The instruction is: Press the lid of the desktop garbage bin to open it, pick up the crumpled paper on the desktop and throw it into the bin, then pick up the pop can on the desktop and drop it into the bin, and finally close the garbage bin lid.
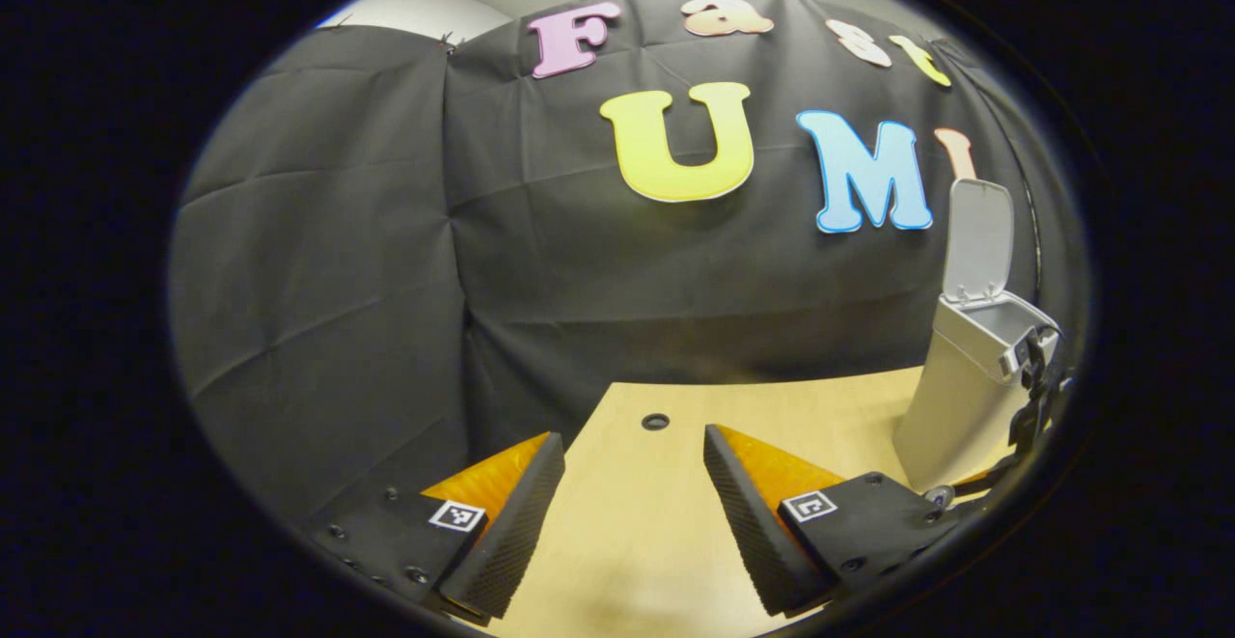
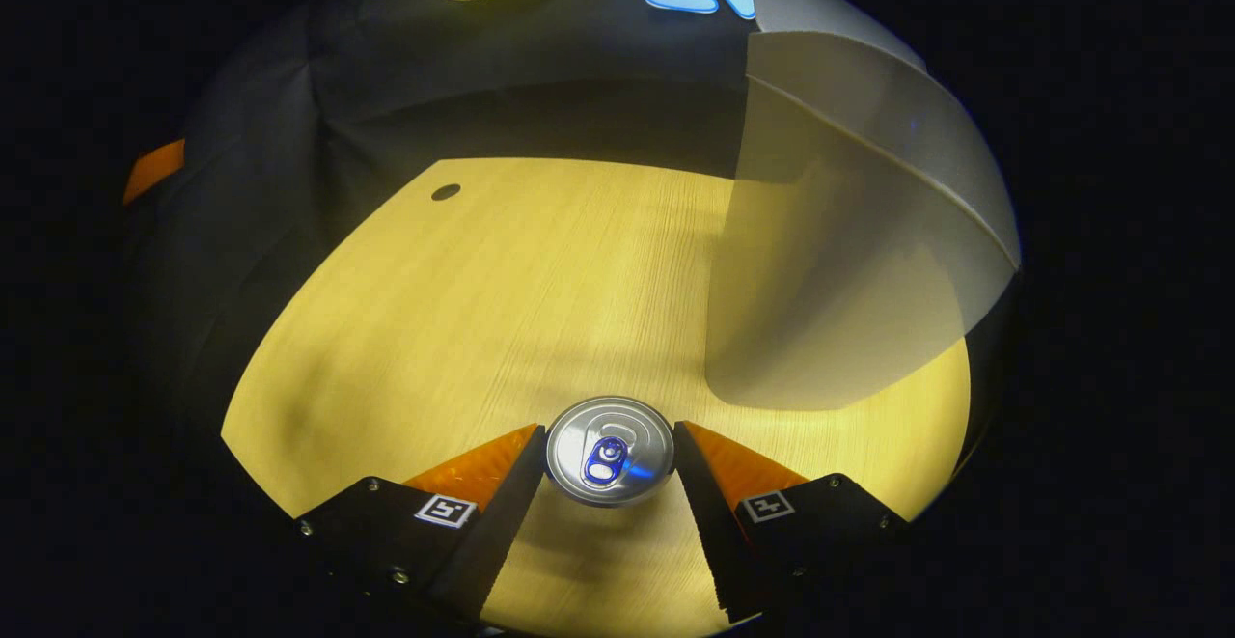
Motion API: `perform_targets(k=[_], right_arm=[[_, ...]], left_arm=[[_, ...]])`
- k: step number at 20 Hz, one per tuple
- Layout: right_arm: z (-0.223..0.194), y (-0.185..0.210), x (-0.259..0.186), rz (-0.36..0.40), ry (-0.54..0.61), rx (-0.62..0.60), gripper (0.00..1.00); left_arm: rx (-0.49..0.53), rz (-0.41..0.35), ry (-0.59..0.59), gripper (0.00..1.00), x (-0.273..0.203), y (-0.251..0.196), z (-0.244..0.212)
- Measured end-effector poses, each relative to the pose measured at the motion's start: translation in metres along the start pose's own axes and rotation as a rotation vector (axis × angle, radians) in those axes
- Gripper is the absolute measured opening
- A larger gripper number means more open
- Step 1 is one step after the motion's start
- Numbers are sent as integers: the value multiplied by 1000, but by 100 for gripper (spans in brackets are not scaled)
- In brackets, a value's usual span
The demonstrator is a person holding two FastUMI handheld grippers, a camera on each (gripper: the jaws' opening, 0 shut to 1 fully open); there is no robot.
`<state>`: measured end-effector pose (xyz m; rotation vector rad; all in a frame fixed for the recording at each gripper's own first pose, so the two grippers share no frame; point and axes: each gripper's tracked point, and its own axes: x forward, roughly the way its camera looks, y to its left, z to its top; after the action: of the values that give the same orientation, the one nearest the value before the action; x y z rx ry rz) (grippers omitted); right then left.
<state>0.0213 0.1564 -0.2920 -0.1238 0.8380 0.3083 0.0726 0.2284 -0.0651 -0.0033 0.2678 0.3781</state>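
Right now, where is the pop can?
In the right gripper view, the pop can stands upright on the table between the right gripper's fingers, with the bin just beyond, to the right.

My left gripper view is sitting low, looking level across the table [image 1: 666,522] at the booth wall, bin [image 1: 965,397] far right. My right gripper view is looking steeply down, close to the same table [image 2: 482,310] and bin [image 2: 830,262].

Dim overall, lit from overhead. Strong fisheye bending at the rims in both views. Soft shadows across the table [image 2: 540,271] in the right gripper view; glare on the can top [image 2: 610,451] toward 3 o'clock. Bin [image 2: 849,233] close, slightly soft.
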Motion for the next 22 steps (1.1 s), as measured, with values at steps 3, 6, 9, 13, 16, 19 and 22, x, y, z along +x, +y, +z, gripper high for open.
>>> perform_targets(k=[3, 6, 9, 13, 16, 19, 22], right_arm=[[23, 4, -14, 11, -55, 15, 84], [51, 8, -31, 26, -127, 18, 84], [80, 12, -48, 41, -198, 17, 84], [119, 12, -71, 50, -292, 16, 84], [146, 11, -90, 55, -362, 27, 84], [177, 1, -111, 45, -454, 46, 84], [206, -19, -132, 11, -537, 62, 84]], left_arm=[[-1, -6, -3, 96, 0, -1, 1], [-7, -16, -4, 96, 3, -6, 1], [-13, -24, -5, 84, 4, -10, 1], [-17, -29, -5, 96, 4, -13, 0], [-19, -26, -3, 96, 1, -11, -1], [-21, -21, -1, 96, 1, -10, -1], [-25, -18, 4, 96, 2, -8, -3]])
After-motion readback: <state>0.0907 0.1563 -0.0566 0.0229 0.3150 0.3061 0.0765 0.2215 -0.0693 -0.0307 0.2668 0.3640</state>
